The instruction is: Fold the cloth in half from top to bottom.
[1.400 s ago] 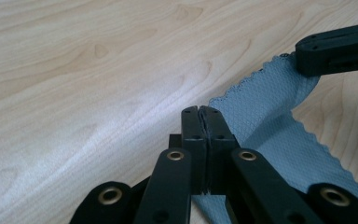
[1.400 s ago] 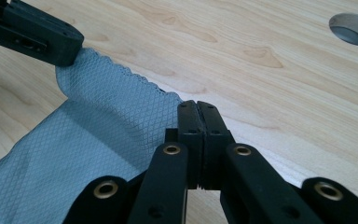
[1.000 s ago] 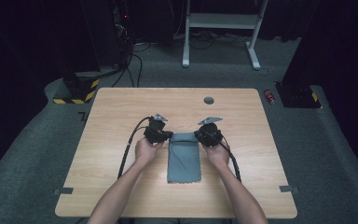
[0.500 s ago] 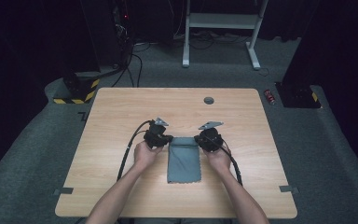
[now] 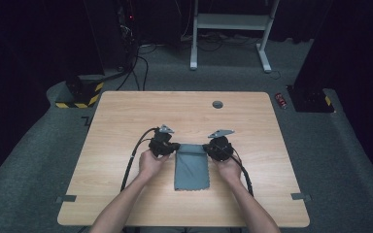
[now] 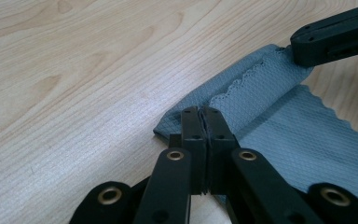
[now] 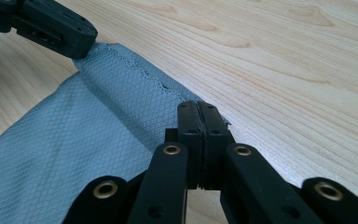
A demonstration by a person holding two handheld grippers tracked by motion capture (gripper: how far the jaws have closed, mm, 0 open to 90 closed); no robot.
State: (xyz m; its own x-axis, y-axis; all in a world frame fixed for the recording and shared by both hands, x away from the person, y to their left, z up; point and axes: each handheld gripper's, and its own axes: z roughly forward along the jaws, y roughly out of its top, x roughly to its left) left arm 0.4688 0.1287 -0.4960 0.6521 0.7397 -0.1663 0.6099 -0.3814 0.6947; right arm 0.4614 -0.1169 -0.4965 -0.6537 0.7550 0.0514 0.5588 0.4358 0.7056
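**Far edge pinched, fold under way**

While the grey waffle-textured microfibre cloth (image 5: 191,166) lies flat at the near middle of the pale wooden table (image 5: 126,116), the left gripper (image 5: 173,146) and right gripper (image 5: 208,147) pinch its far corners. From the left gripper view, the jaws are clamped on a rolled-over far edge. From the right gripper view, likewise. Judging by this, the fold toward the near edge is barely begun.

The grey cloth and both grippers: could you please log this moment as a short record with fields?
Item: grey cloth, lying on the wooden table
Cloth state: far edge folded over
Left gripper: shut on the cloth's far left corner
Right gripper: shut on the cloth's far right corner
Near edge: free, flat on the table
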